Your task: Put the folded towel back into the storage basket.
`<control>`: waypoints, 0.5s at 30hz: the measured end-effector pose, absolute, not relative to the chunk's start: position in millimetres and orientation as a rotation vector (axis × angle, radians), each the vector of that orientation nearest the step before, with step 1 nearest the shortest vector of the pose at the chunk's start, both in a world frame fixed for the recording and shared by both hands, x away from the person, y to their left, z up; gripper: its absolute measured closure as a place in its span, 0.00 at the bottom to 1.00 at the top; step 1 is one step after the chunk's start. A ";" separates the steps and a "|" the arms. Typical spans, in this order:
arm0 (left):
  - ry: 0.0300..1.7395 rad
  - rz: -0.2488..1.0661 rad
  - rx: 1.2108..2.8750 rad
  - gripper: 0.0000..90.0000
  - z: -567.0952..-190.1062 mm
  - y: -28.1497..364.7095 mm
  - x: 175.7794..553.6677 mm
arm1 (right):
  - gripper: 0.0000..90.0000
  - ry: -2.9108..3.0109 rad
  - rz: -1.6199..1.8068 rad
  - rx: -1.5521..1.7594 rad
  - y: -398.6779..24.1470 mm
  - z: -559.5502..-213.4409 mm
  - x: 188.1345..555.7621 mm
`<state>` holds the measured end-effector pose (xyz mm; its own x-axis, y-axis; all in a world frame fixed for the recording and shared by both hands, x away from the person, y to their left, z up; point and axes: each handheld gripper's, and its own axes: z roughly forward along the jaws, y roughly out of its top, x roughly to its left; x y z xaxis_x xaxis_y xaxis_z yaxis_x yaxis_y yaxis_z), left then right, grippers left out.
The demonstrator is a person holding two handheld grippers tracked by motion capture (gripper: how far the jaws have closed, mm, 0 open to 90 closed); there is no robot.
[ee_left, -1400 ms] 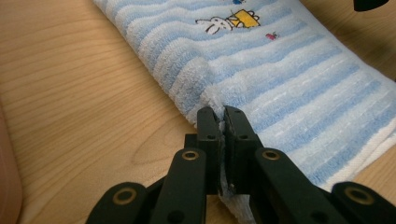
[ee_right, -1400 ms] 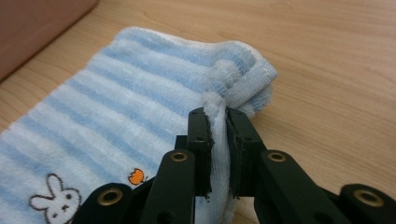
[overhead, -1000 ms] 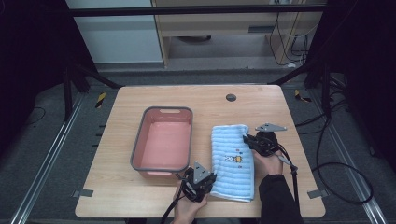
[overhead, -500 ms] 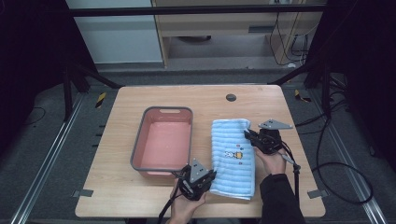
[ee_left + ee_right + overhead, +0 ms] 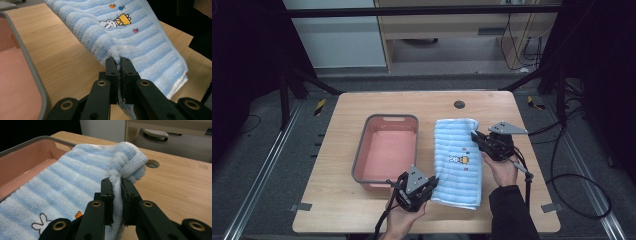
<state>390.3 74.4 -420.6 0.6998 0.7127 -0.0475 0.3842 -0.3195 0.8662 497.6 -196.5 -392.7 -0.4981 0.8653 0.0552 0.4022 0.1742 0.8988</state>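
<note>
A folded blue-and-white striped towel (image 5: 457, 155) with a small rabbit picture lies right of a pink tub (image 5: 387, 150) on the wooden table. My left gripper (image 5: 430, 184) is shut on the towel's near left edge; in the left gripper view the cloth (image 5: 140, 42) is pinched between the black jaws of the left gripper (image 5: 119, 62). My right gripper (image 5: 476, 138) is shut on the towel's right edge near its far end. In the right gripper view the towel (image 5: 75, 180) bunches up between the jaws of the right gripper (image 5: 117, 182). Both held edges are lifted off the table.
The pink tub (image 5: 22, 160) with a grey rim stands empty just left of the towel. A round cable hole (image 5: 459, 104) sits near the table's far edge. Black frame legs and cables flank the table (image 5: 337, 130).
Both grippers have risen a little with the towel's edges in them, so the cloth bulges up off the table. The tub has not moved.
</note>
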 end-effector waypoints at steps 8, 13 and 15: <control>0.842 0.446 1.921 0.95 -407.1 86.2 393.3 | 0.91 1.976 1.294 1.163 -187.3 -377.6 500.8; 0.833 0.469 1.908 0.95 -397.9 93.0 395.5 | 0.91 1.957 1.309 1.148 -179.9 -363.2 502.7; 0.833 0.479 1.901 0.95 -394.2 95.6 396.2 | 0.91 1.954 1.310 1.145 -178.5 -360.9 503.2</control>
<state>396.2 95.6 -394.2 0.6883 0.7250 -0.0240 0.3437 -0.2968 0.8909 503.2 -178.5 -360.9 -0.5082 0.8606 0.0342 0.3587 0.1754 0.9168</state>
